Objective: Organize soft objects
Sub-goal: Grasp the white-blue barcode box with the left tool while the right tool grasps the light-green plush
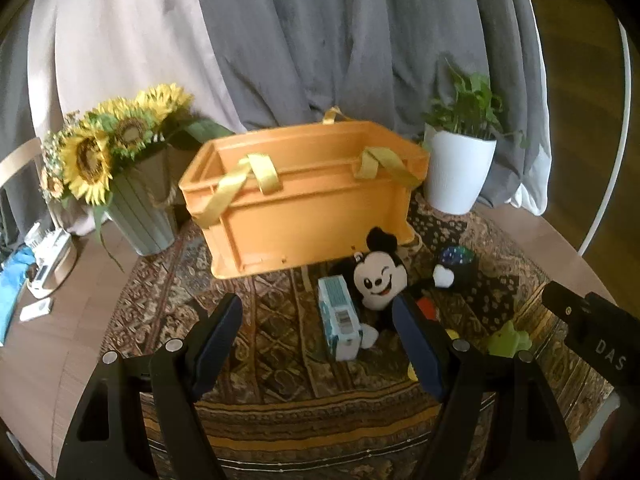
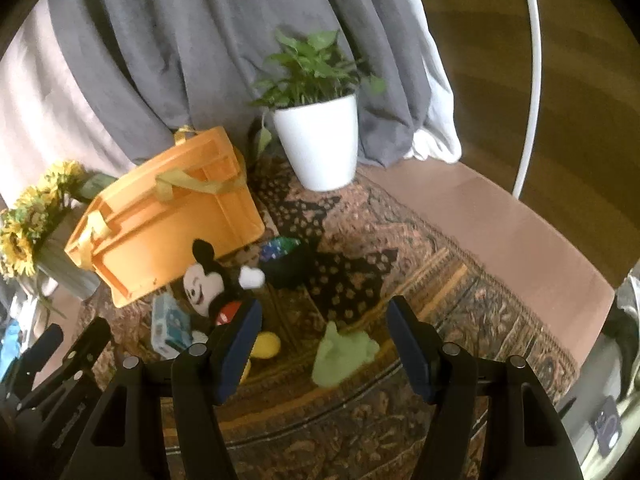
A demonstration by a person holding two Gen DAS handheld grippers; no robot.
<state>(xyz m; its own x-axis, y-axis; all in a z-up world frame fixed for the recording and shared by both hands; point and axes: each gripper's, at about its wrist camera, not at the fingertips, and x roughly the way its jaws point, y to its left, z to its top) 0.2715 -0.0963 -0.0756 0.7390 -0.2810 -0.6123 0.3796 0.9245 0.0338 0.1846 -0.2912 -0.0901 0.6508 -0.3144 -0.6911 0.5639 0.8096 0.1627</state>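
Observation:
An orange crate (image 1: 304, 208) with yellow strap handles stands on the patterned rug; it also shows in the right wrist view (image 2: 168, 220). A Mickey Mouse plush (image 1: 380, 276) (image 2: 212, 284) lies in front of it. A light blue pack (image 1: 340, 320) (image 2: 170, 326) lies left of the plush. A dark starry soft toy (image 1: 456, 260) (image 2: 280, 256) lies to its right. A green soft toy (image 1: 510, 340) (image 2: 344, 354) lies nearer. My left gripper (image 1: 318, 312) is open and empty, above the rug before the pack. My right gripper (image 2: 324, 316) is open and empty, over the green toy.
A sunflower bouquet in a grey-green vase (image 1: 140, 208) stands left of the crate. A white pot with a green plant (image 1: 456, 172) (image 2: 320, 152) stands right of it. Grey curtains hang behind. Small items lie on the wooden floor (image 1: 40, 276) at far left.

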